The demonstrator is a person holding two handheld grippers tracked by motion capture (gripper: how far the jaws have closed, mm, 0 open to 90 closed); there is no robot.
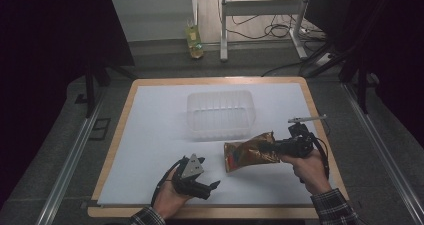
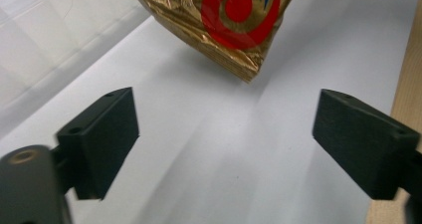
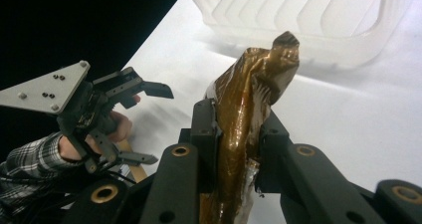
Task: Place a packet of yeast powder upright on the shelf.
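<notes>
partly hidden gold packet (image 3: 249, 114) clamped in right gripper (image 3: 238, 134) jaws; left gripper (image 1: 216, 184) jaws apart.

crinkly glossy gold foil bag (image 1: 250, 155), ribbed see-through plastic tub (image 1: 219, 113), matt white sheet (image 1: 150, 135) on a light wood table (image 1: 120, 130). fingers (image 2: 102, 134) are matt black, slightly grainy; grey metal plate (image 3: 42, 90).

jaws wide apart | gold snack bag (image 2: 219, 25) ahead | white sheet (image 2: 224, 159) below
</notes>
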